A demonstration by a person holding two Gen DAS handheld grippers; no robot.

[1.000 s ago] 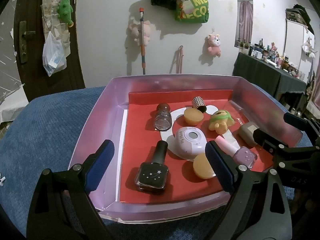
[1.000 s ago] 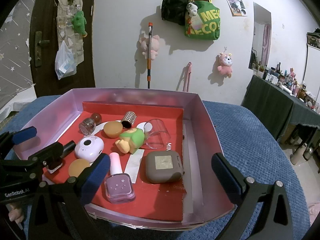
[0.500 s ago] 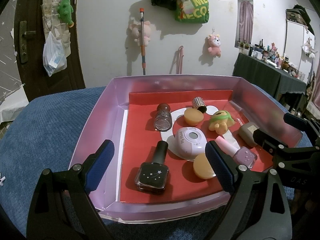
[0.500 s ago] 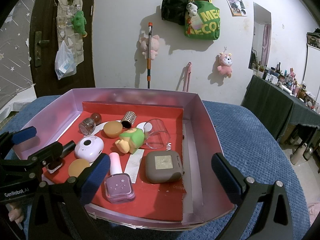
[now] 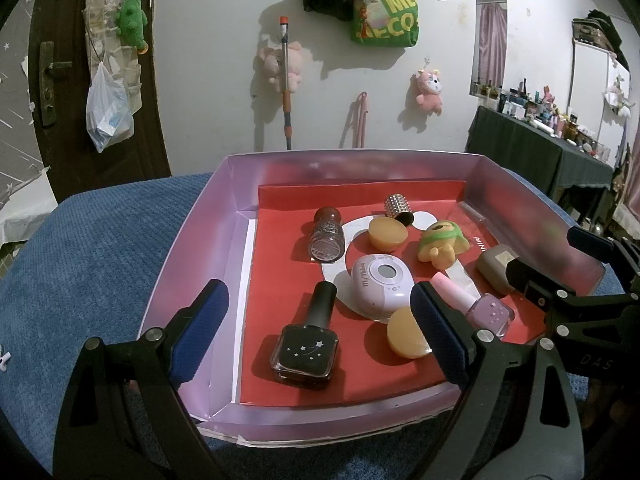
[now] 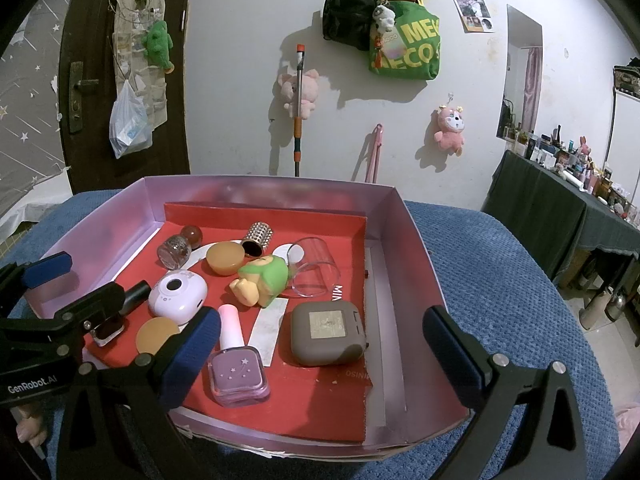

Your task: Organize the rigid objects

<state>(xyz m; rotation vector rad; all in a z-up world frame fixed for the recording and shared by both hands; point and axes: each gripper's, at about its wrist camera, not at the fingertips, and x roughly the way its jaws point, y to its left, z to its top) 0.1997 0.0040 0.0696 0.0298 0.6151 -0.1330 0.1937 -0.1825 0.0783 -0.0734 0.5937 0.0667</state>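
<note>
Clear cup [image 6: 312, 266] (right wrist view only).

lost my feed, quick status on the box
Both hand-held grippers open, empty: left, right. Bottles, toy, case loose in box. Nothing in the way.

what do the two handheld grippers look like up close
Both the left gripper and the right gripper are matte black frames with silver bolt heads, each ending in two fingers faced with ribbed dark blue pads. Seen from the right wrist view, the left one carries white "GenRobot.AI" lettering. No cables or sleeves show.
</note>
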